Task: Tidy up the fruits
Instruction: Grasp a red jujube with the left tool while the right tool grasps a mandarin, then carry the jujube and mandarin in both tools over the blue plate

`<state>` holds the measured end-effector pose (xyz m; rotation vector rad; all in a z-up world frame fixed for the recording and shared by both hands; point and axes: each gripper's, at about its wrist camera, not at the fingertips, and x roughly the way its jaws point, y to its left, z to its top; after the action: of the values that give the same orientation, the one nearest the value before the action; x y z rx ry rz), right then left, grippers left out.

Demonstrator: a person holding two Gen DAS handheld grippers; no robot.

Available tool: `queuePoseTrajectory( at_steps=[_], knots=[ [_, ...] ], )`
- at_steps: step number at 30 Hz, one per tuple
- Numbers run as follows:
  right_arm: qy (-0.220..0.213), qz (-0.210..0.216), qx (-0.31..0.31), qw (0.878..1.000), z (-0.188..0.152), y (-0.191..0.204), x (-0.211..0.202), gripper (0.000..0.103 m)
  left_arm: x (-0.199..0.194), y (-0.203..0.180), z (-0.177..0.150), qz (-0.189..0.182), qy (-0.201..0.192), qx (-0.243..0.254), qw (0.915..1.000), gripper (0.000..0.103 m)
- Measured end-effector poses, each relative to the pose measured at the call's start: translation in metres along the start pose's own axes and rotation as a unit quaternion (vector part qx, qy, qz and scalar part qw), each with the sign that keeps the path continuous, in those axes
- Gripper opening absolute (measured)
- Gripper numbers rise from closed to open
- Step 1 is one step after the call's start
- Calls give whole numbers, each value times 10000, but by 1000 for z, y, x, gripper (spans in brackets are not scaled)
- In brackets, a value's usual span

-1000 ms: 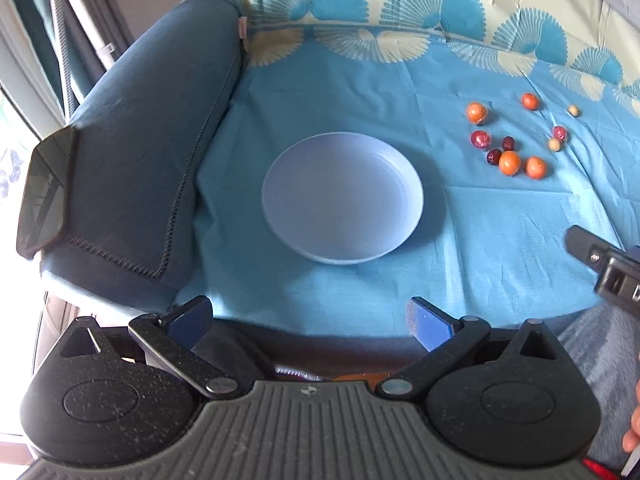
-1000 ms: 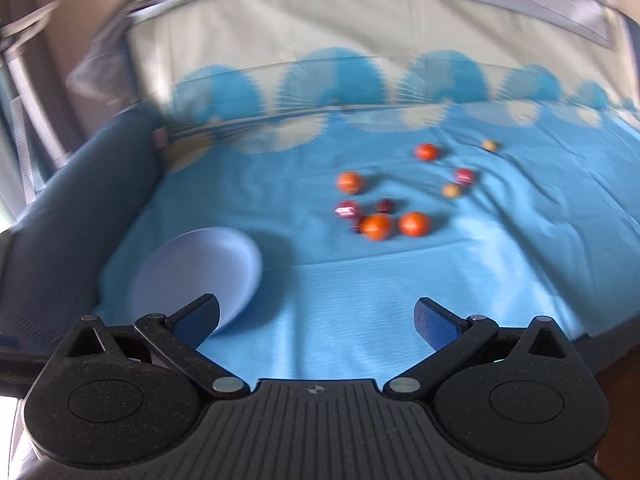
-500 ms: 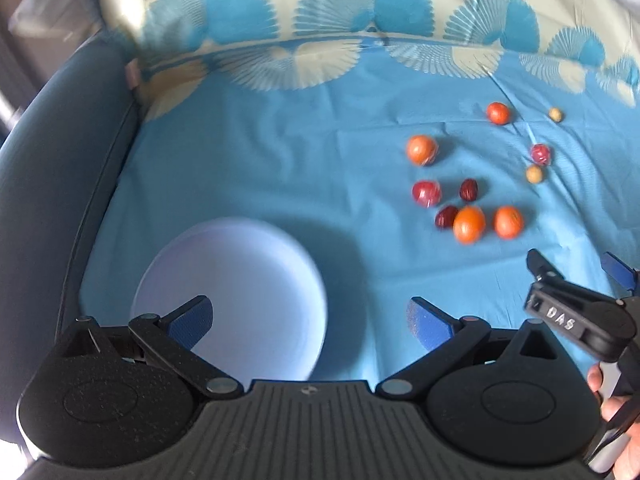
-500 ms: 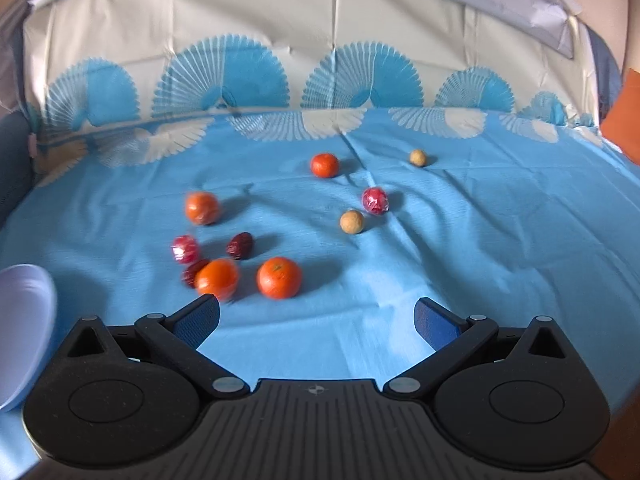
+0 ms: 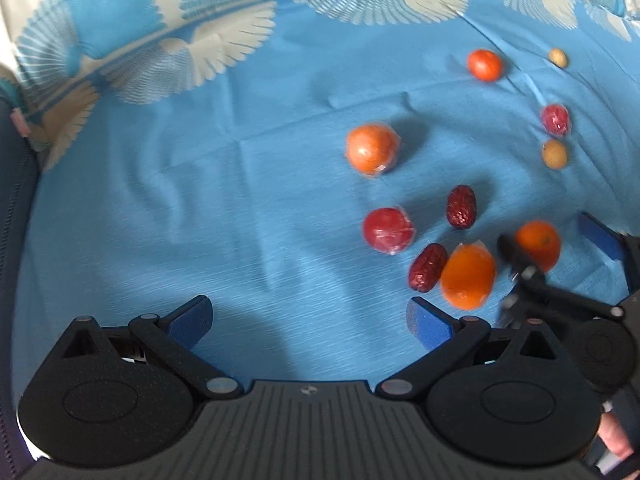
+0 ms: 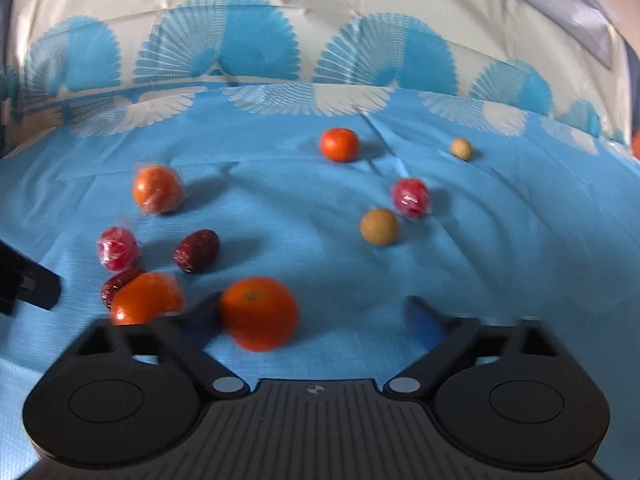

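Several fruits lie on the blue cloth (image 5: 200,200): oranges, wrapped red fruits, dark red dates and small tan round fruits. My right gripper (image 6: 312,320) is open, with a bare orange (image 6: 259,313) just inside its left finger, near the wrapped orange (image 6: 146,298). In the left wrist view the right gripper (image 5: 560,248) straddles that orange (image 5: 538,244). My left gripper (image 5: 308,316) is open and empty, left of a wrapped orange (image 5: 468,276) and a date (image 5: 427,267). The plate is out of view.
A wrapped orange (image 5: 372,148), a red wrapped fruit (image 5: 387,231) and a second date (image 5: 461,207) lie mid-cloth. Farther back are another orange (image 6: 339,144), a red fruit (image 6: 410,197) and two tan fruits (image 6: 379,226). The patterned sofa back (image 6: 280,20) rises behind.
Both grippers have moved forward and right toward the fruit cluster. The plate has slipped out of both views. The right gripper now has the bare orange between its fingers.
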<state>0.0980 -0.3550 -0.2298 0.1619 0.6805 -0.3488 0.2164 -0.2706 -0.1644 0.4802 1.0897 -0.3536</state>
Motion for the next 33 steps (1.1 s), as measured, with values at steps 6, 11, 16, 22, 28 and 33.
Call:
queuePoseTrajectory(
  at_steps=[6,11,16,22,28,33],
  knots=[
    [-56,-159,230,9996,2,-19,-2,38,8,-11,2,-473,-256,-260,9982,102],
    [-67,-215,224,9995,1,-19,-1,39,22,-24,6,-485,-118,-147,9986,103],
    [-90,-235,214,9995,0,-18,-1,39,29,-23,0,-644,-128,-459,9968,86],
    [-146,-262,212,9993,0,-17,-2,37,6,-30,-7,-716,-465,-243,9961,23],
    [-504,-546,194,9970,3,-20,-12,36,-46,0,-31,-687,-724,-495,9938,23],
    [-661,-603,-142,9959,9,-15,-56,36,-117,33,-72,-538,-909,-616,9925,23]
  ],
)
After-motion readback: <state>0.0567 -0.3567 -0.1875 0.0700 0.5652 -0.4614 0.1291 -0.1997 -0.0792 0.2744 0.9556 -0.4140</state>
